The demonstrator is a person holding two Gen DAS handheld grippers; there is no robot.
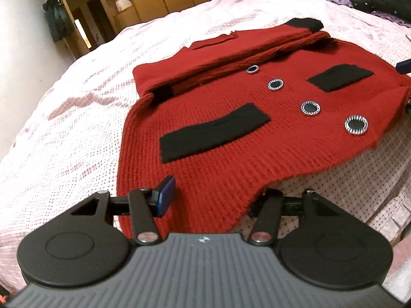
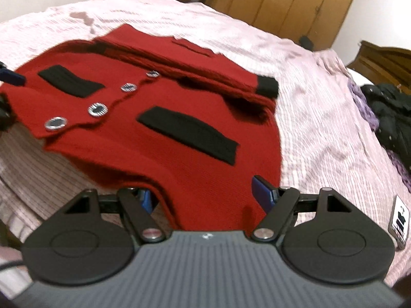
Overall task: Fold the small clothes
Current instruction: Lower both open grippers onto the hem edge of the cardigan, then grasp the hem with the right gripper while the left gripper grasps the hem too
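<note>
Pink bedspread [image 1: 64,133] carrying a red knit cardigan [image 1: 231,138]; left tongs [image 1: 213,200] and right tongs [image 2: 208,192] each grip its raised near hem

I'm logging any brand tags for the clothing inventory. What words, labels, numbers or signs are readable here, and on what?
No text can be read in either view.
Small pale emblem on the left gripper body: too small to read.
Same emblem on the right gripper body: too small to read.
White card with black marks on the bedspread: blurred, unreadable.
Red cardigan: no label showing.
</note>
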